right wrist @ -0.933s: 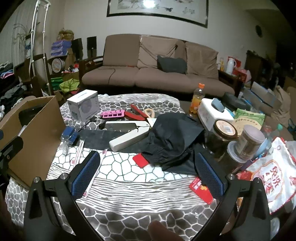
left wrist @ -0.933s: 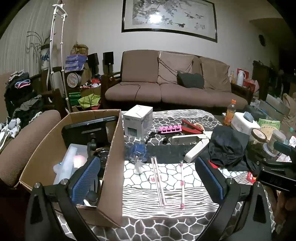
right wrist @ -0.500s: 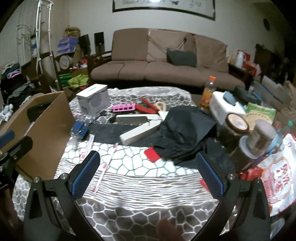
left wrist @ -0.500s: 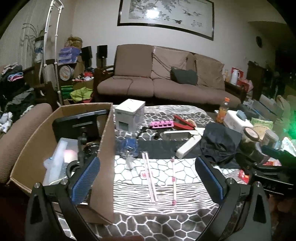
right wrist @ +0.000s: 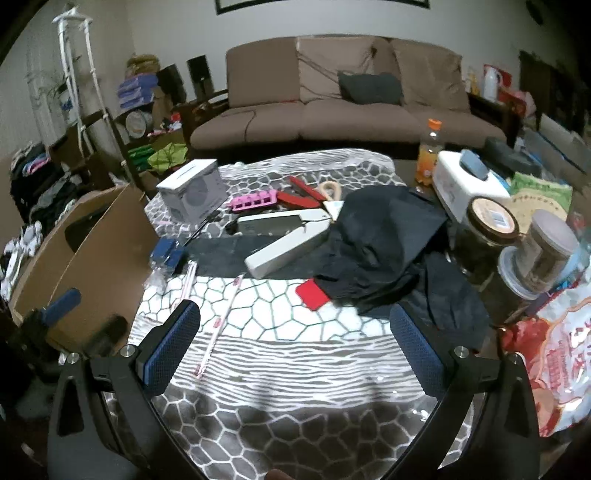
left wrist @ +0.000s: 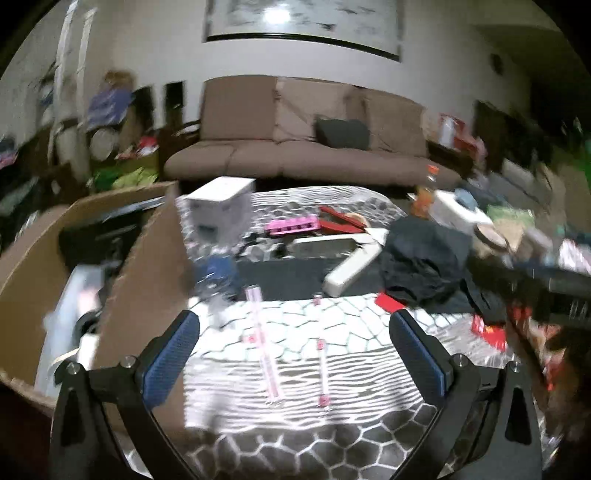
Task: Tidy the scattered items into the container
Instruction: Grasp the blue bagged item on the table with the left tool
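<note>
While both hand-held grippers (left wrist: 294, 354) (right wrist: 294, 352) gape empty (ribbed blue pads), thin pink sticks (left wrist: 266, 356) lie beside cardboard box (left wrist: 147, 273)

You are in a lived-in home living room. A brown three-seat sofa (right wrist: 347, 107) with a dark cushion (right wrist: 369, 88) stands against the far wall, under a framed picture (left wrist: 303, 22). To its left a shelf (right wrist: 147, 110) is crowded with stacked boxes, a clock and folded clothes, and more clothing is heaped at the left edge (right wrist: 40, 184). The bench (right wrist: 295, 354) in front of you wears a patterned cloth and carries household clutter: an orange drink bottle (right wrist: 427, 151), lidded food jars (right wrist: 489, 236), a snack bag (right wrist: 557, 365) and a tissue box (right wrist: 469, 181). An open cardboard box (right wrist: 92, 258) sits at its left side.
</note>
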